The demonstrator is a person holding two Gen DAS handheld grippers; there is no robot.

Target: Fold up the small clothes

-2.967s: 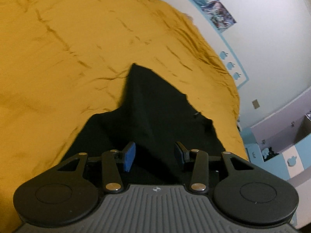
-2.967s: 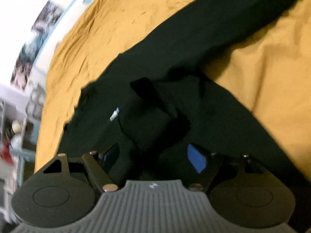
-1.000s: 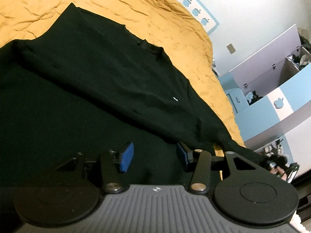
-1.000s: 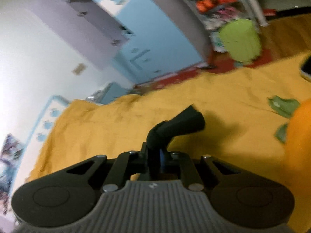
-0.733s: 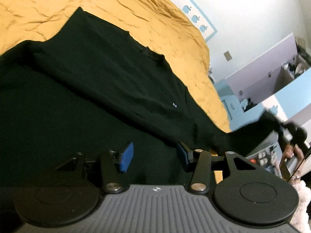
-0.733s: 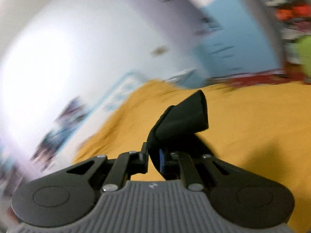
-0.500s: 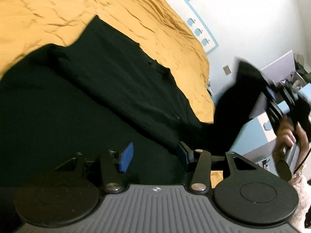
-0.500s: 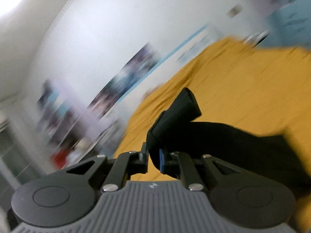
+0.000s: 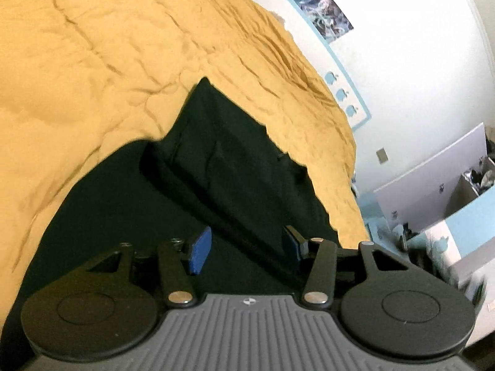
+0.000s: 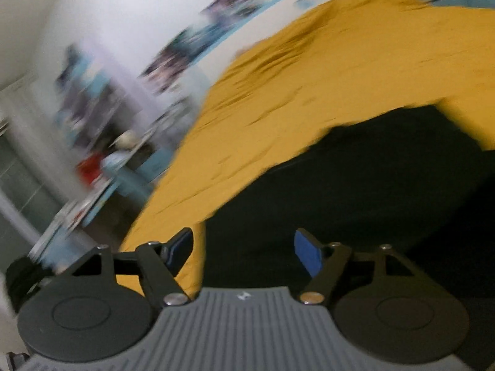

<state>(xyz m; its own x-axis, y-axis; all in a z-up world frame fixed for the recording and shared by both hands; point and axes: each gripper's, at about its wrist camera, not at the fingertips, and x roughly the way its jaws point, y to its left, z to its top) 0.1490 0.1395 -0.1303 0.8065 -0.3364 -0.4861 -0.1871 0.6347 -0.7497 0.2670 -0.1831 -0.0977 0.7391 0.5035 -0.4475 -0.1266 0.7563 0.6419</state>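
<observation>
Black garment [image 9: 235, 167] folded over itself on our bedspread [image 9: 92, 61]

Soft, matte cloth on crinkled mustard cover — our left gripper [image 9: 247, 247] gapes empty; our right gripper [image 10: 244, 250] has just sprung open, nothing pinched.

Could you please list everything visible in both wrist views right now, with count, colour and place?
Black garment: one, black, lying on the bed cover with a folded layer on top.
Bed cover: one, mustard yellow, wrinkled, under the garment.
Wall posters: several, bluish prints, on the white wall beyond the bed.
Apple-shaped stickers: a few, light blue, on the wall border beside the bed.
Cabinet: one, lilac and light blue, beyond the bed's corner.
Left gripper: one, black with blue pads, jaws open above the garment.
Right gripper: one, black with blue pads, jaws just opened, nothing between them.
</observation>
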